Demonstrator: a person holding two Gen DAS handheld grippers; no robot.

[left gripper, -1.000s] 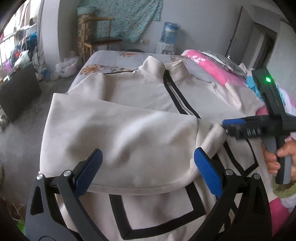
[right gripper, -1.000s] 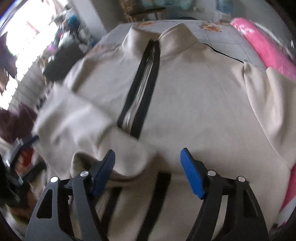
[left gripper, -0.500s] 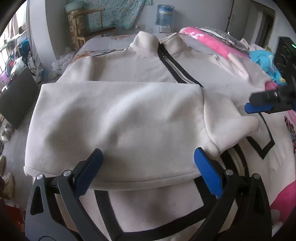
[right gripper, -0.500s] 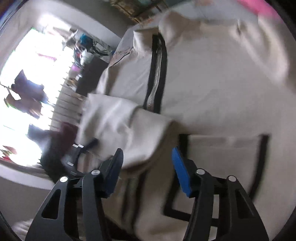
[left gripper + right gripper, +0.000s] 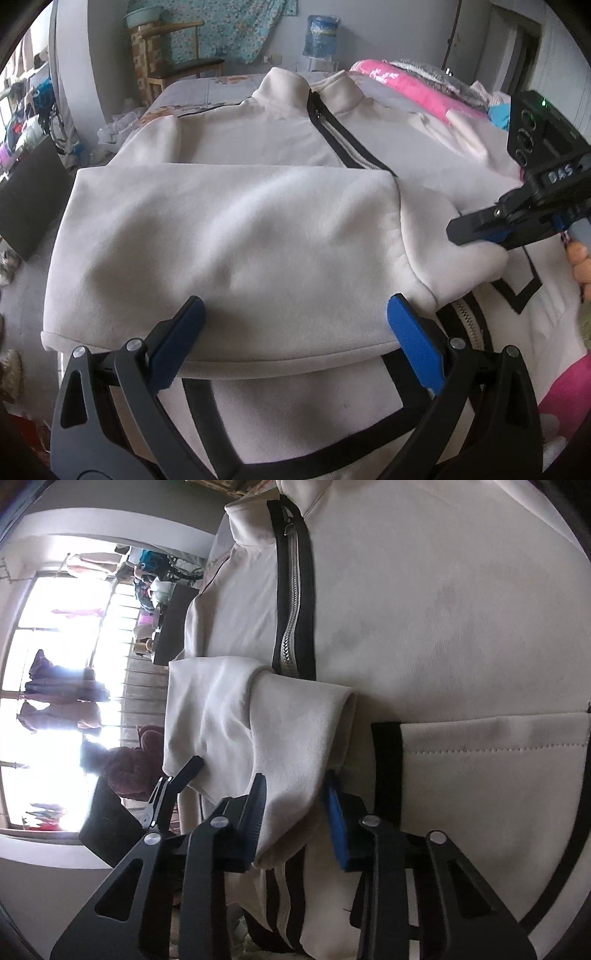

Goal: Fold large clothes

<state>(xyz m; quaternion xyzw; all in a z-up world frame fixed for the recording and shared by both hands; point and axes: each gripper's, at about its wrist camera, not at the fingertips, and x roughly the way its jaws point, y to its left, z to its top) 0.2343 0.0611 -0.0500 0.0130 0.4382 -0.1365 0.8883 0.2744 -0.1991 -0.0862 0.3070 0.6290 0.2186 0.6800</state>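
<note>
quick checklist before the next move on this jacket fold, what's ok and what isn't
1. Right tool on the sleeve cuff: its jaws have just been closing with the cuff between them; whether it is firmly pinched, cannot tell.
2. Left tool gripping the sleeve: not ok, jaws open over the folded sleeve.
3. Sleeve folded across the jacket chest: ok.
4. Zipper closed and straight: ok on the visible part.
5. Other sleeve folded in: cannot tell, mostly out of view.
6. Jacket lying flat on the bed: ok.
</note>
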